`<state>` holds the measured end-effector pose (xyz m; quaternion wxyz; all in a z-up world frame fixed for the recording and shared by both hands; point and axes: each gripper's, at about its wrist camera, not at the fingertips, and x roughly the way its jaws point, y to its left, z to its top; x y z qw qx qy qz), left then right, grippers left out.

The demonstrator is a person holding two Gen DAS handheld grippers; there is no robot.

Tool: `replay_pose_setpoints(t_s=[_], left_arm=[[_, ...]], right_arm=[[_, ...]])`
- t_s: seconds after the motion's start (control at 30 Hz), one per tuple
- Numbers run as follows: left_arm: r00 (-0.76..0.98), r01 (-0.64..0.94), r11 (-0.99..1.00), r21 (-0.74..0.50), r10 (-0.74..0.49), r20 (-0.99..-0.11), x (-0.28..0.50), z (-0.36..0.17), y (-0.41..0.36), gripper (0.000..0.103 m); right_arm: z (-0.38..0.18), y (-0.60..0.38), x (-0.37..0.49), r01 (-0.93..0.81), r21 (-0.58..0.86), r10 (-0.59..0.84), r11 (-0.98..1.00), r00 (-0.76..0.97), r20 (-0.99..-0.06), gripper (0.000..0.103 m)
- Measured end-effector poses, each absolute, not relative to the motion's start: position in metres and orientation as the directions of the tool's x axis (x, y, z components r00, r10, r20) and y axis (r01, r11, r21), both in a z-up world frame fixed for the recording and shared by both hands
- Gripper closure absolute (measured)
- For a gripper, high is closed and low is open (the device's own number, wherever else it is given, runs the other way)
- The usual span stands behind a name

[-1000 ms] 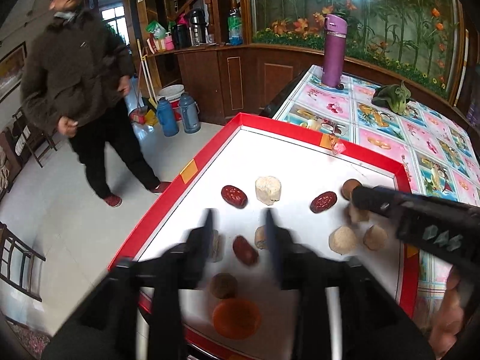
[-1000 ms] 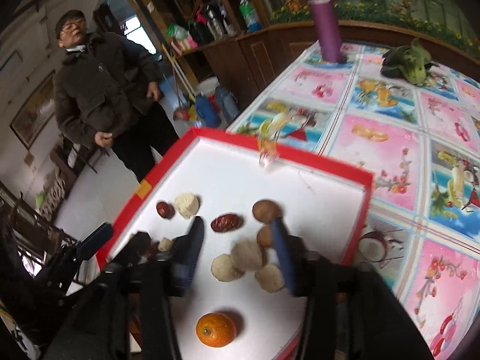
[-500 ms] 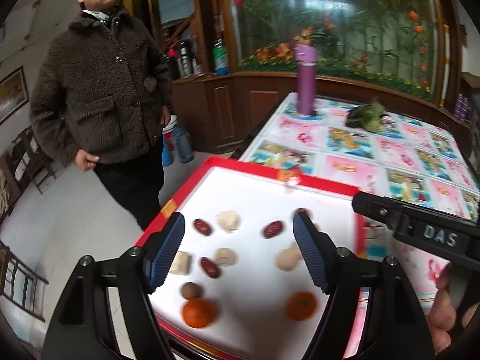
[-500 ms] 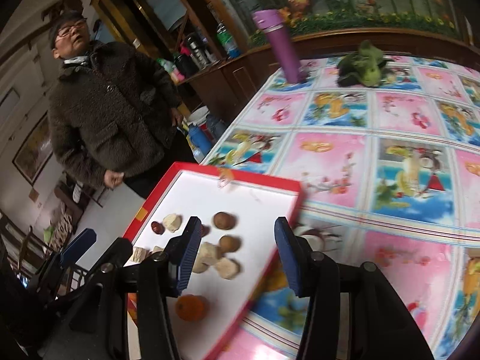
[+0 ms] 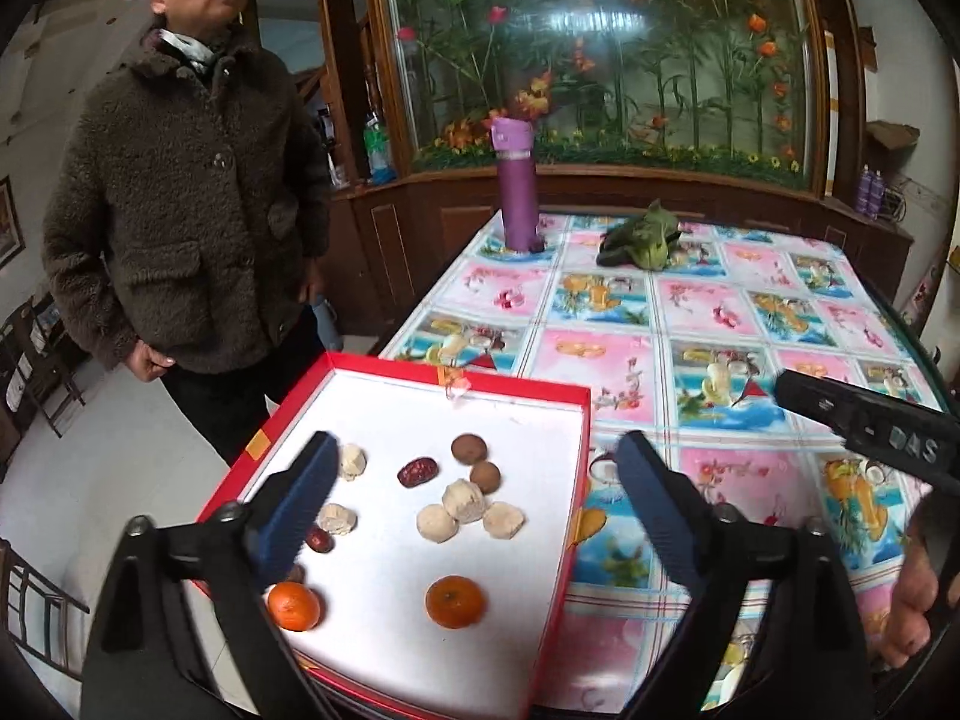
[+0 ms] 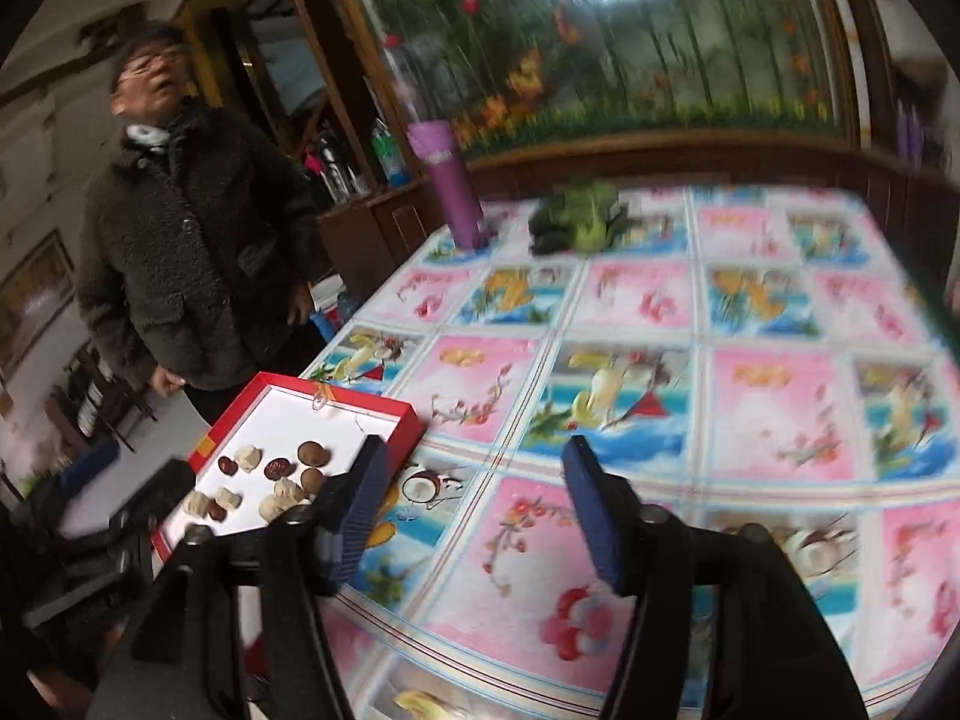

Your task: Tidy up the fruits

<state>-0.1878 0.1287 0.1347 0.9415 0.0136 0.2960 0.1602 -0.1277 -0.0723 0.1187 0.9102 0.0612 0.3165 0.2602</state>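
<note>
Both tools were up and off the fruit at this point. The left gripper (image 5: 474, 495) hung above the red tray (image 5: 576, 483) with its jaws spread wide and nothing between them; the right gripper (image 6: 474, 504) was out over the patterned worktop (image 6: 774, 402), jaws likewise wide apart and empty, its view smeared by motion.

All the fruit sat inside the tray: two oranges (image 5: 455, 601) along the near edge, well apart from each other, a tight clump of pale pieces (image 5: 461, 499) in the middle, red dates (image 5: 417, 471) scattered, one of them half hidden behind the left finger, and two brown round fruits (image 5: 468, 447) toward the far side.

The sorting looked barely begun, or perhaps between picks. To do the next pick well, I'd say go for an outlier first, an orange or a lone date, since the clumped pale pieces were touching and a closing jaw could nudge its neighbours. The oranges would likely roll, so a centred, level descent mattered. A person in a brown coat (image 5: 180, 210) stood just beyond the tray's far left corner.
</note>
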Motion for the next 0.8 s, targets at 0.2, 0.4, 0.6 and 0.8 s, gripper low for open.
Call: replay_pose_setpoints(t_s=[0.2, 0.4, 0.6, 0.8], left_arm=[[0.782, -0.364, 0.918, 0.154, 0.392, -0.485, -0.207, 0.143, 0.129, 0.000], [0.744, -0.442, 0.883, 0.156, 0.459, -0.485, -0.217, 0.141, 0.145, 0.000], [0.731, -0.483, 0.863, 0.144, 0.489, -0.476, -0.226, 0.142, 0.164, 0.000], [0.718, -0.518, 0.848, 0.115, 0.504, -0.481, -0.230, 0.143, 0.185, 0.000]], right_arm=[[0.129, -0.063, -0.166, -0.505, 0.161, 0.519, 0.848, 0.728, -0.448, 0.024], [0.128, -0.039, -0.183, -0.559, 0.128, 0.551, 0.819, 0.705, -0.447, 0.024], [0.128, -0.023, -0.194, -0.581, 0.115, 0.567, 0.806, 0.701, -0.432, 0.024], [0.130, 0.000, -0.205, -0.612, 0.085, 0.584, 0.786, 0.690, -0.428, 0.024]])
